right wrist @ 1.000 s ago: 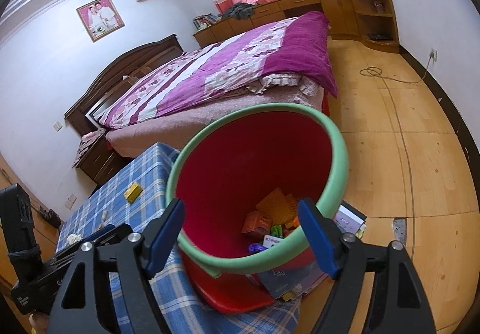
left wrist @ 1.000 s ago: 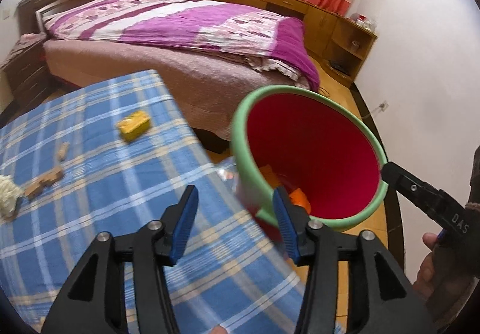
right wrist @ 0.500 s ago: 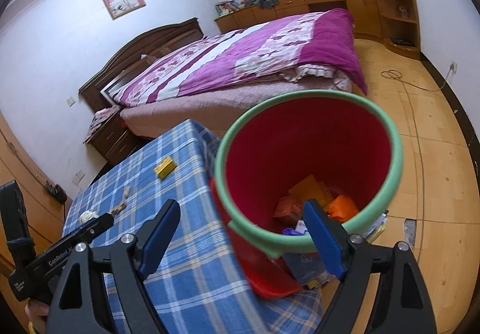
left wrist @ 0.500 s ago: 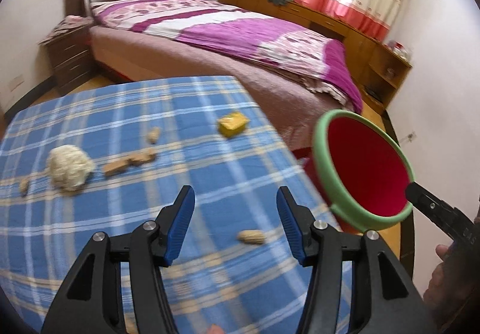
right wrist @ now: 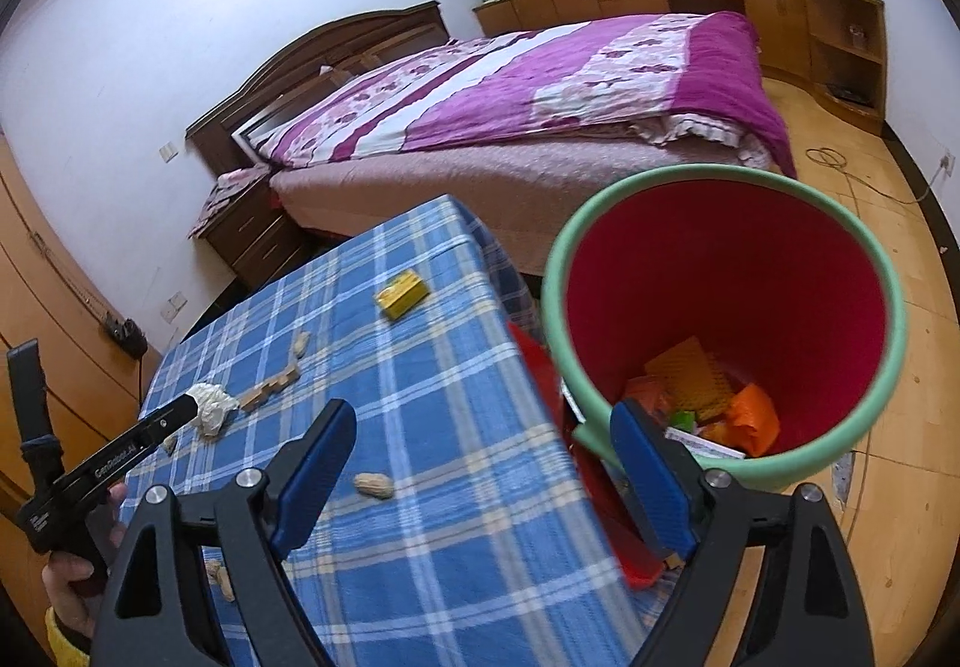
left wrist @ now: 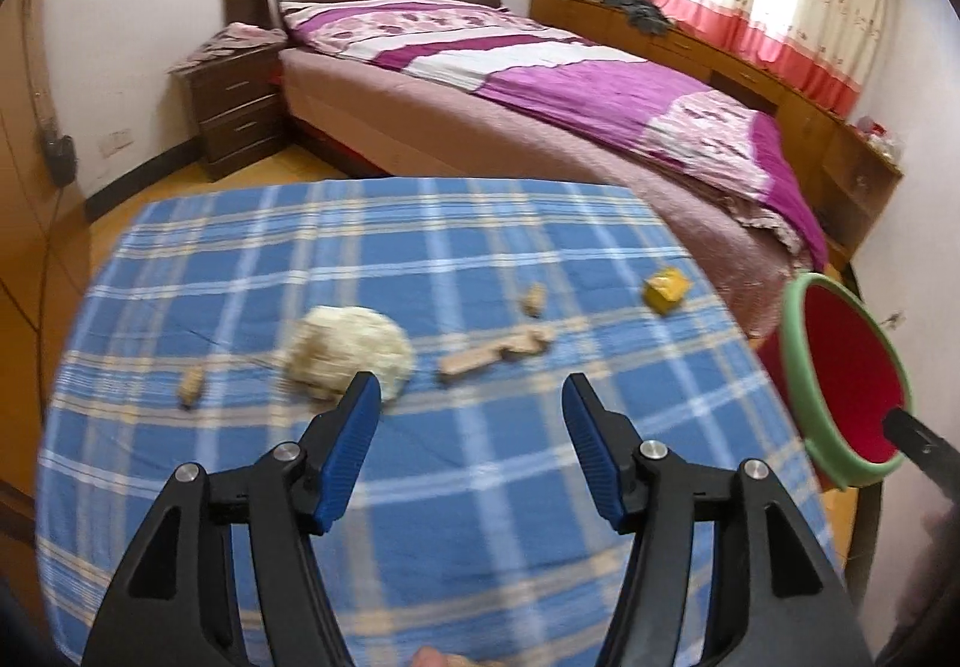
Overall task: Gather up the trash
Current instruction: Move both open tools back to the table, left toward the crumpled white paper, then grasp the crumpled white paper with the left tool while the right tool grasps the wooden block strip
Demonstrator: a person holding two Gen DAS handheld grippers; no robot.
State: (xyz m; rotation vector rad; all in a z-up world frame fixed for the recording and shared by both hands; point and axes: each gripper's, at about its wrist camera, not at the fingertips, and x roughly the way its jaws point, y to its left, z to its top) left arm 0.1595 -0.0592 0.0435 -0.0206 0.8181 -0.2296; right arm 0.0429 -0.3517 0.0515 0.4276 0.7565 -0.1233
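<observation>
Trash lies on the blue plaid table (left wrist: 450,247): a crumpled white tissue (left wrist: 348,352), wooden bits (left wrist: 492,352), peanuts (left wrist: 191,385) and a yellow box (left wrist: 665,290). My left gripper (left wrist: 471,415) hovers over the cloth just in front of the tissue, its jaws opening with nothing between them. The red bin with a green rim (right wrist: 564,271) stands off the table's right edge and holds wrappers. My right gripper (right wrist: 480,445) is open over the table corner beside the bin, a peanut (right wrist: 373,484) just left of its gap. The left gripper (right wrist: 180,412) reaches the tissue (right wrist: 210,406) there.
A bed with a purple quilt (left wrist: 540,85) stands behind the table, with a nightstand (left wrist: 234,115) at its left. A red stool or dustpan (right wrist: 540,379) sits between table and bin. More peanuts (right wrist: 219,577) lie near the front edge. A person's hand (right wrist: 72,577) holds the left gripper.
My left gripper has swung left from the bin's mouth across the table to the tissue, and its jaws have widened. The right gripper has shifted left, so the bin now sits right of its gap.
</observation>
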